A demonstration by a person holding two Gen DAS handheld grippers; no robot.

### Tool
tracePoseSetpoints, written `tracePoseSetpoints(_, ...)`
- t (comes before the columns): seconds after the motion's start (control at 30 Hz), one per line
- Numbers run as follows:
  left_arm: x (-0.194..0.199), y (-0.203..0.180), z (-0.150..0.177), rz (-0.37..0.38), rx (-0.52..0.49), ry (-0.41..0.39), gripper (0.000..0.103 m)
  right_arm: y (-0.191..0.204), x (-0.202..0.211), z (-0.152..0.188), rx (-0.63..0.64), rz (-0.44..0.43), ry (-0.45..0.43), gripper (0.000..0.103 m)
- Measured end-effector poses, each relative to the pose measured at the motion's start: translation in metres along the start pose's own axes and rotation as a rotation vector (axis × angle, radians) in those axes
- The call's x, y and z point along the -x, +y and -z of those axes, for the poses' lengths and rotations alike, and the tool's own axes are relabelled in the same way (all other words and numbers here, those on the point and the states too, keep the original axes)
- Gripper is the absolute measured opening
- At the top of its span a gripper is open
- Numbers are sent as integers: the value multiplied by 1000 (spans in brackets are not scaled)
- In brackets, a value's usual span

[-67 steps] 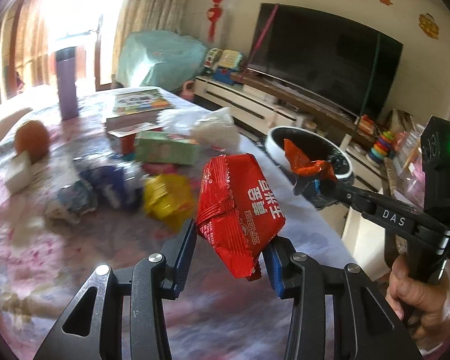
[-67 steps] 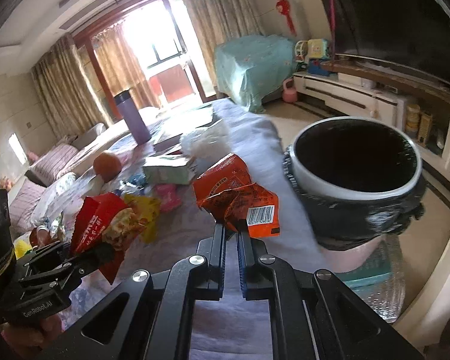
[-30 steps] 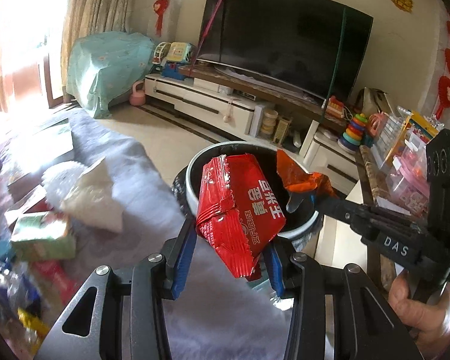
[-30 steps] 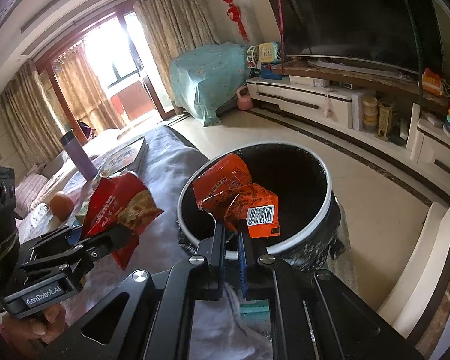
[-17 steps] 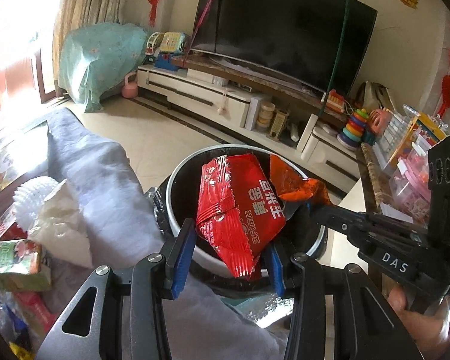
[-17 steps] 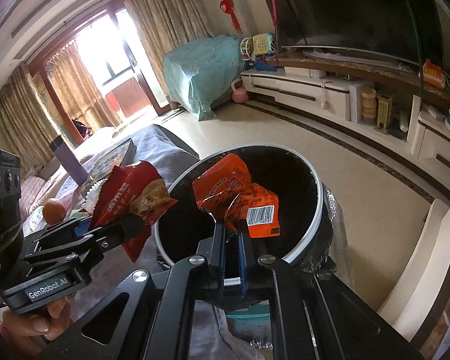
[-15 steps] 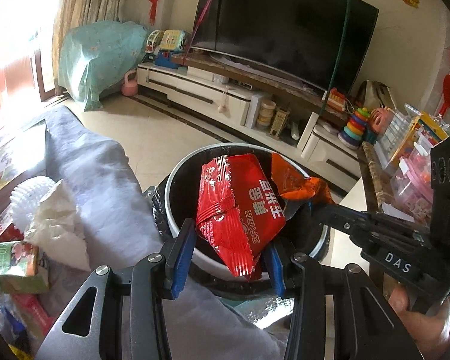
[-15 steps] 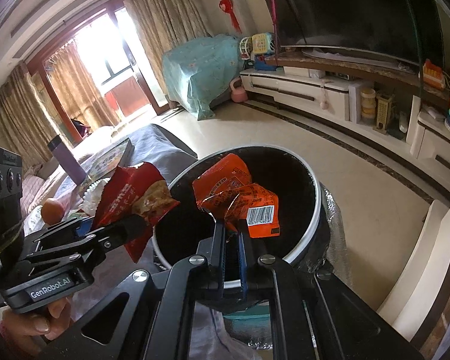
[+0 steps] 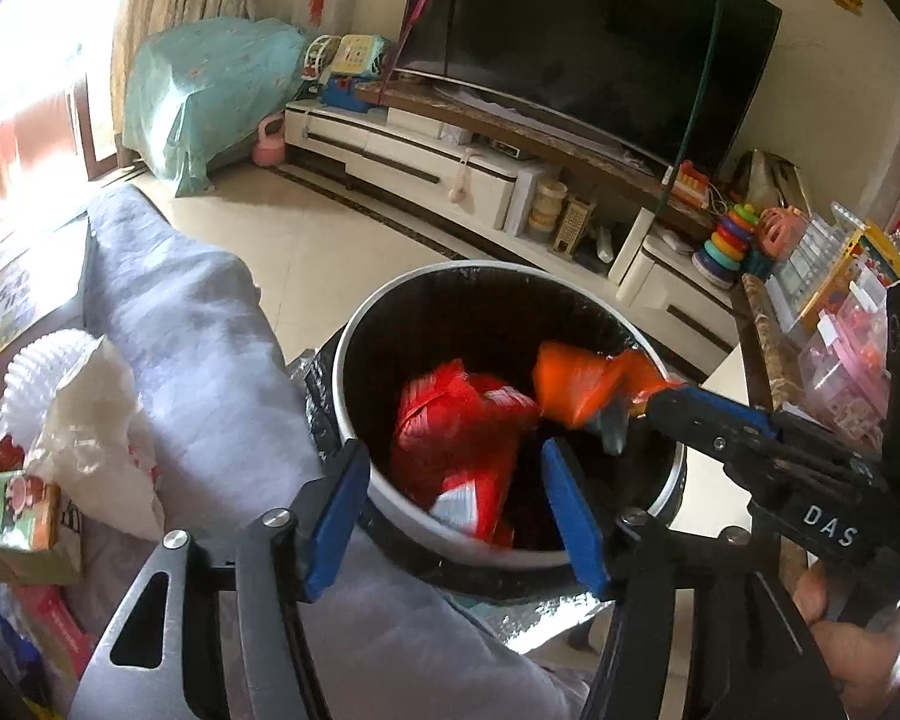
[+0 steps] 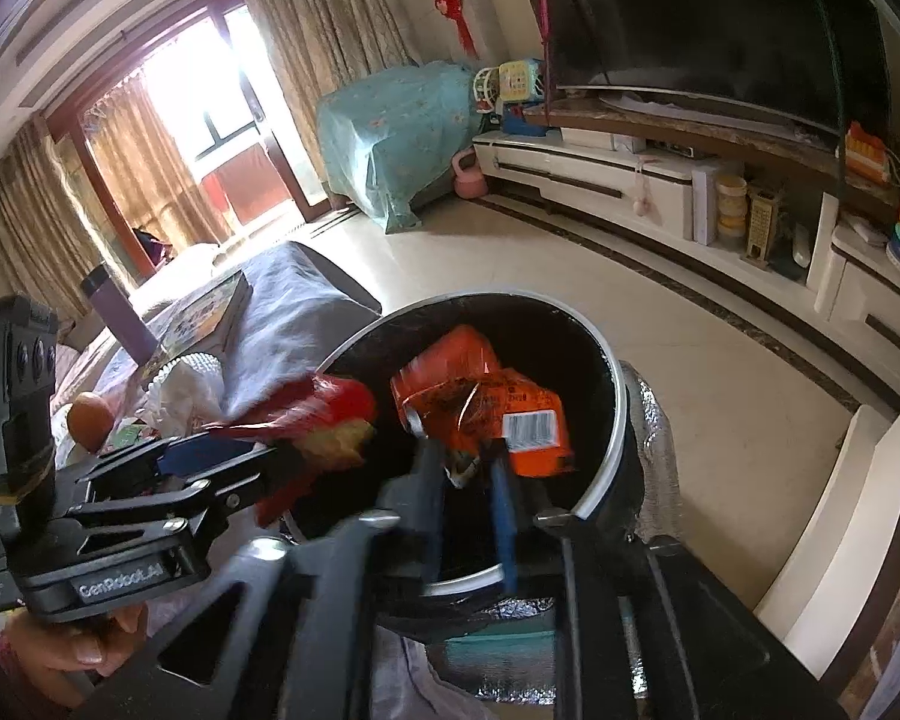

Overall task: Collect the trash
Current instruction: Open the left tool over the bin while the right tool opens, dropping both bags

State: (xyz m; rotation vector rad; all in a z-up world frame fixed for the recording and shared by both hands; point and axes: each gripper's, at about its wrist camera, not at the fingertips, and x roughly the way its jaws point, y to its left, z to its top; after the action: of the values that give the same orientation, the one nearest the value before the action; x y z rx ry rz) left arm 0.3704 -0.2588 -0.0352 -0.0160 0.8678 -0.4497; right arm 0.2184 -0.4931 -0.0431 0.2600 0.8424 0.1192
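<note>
A round bin point(image 9: 345, 396) with a black liner stands just past the table's edge. My left gripper point(image 9: 453, 516) hangs over its near rim, jaws opening. The red snack bag point(image 9: 456, 450) is blurred between the blue pads and slipping down into the bin, no longer pinched. From the right, my right gripper point(image 9: 630, 414) reaches over the bin, jaws also opening. The orange wrapper point(image 9: 582, 384) sits loose at its tips. In the right wrist view the orange wrapper point(image 10: 486, 408) rests above my parted right gripper point(image 10: 465, 498). The red bag point(image 10: 324, 414) leaves my left gripper point(image 10: 270, 468) over the bin point(image 10: 621, 420).
The cloth-covered table point(image 9: 222, 330) runs off to the left with a white crumpled bag point(image 9: 84, 420), a green carton point(image 9: 12, 522), an orange point(image 10: 90, 414) and a purple bottle point(image 10: 114, 306). White furniture point(image 10: 840, 540) stands right of the bin. A person's hand point(image 9: 840, 654) holds the right gripper.
Both grippers came over the bin, then their jaws spread. The red bag has dropped out of the left pads toward the bin. The orange wrapper has come loose at the right fingertips.
</note>
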Motion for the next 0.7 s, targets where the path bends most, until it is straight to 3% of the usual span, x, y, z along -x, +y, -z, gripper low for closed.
tracePoseSetpoints(0.07,4,1,4,-10,10,-5,69,0,1,1,-7,0,-4,52)
tracePoseSetpoints(0.23,24,7,22,-4,35,-21,69,5,8,4,-12,-16,-15,55)
tracePoseSetpoints(0.5,69,12,67,-20,58,-84,72,24,27,22,-49,-51,-98,90)
tracePoseSetpoints(0.7,105,16,106,-24,62,-118,73,44,37,41,-60,-92,-126,94)
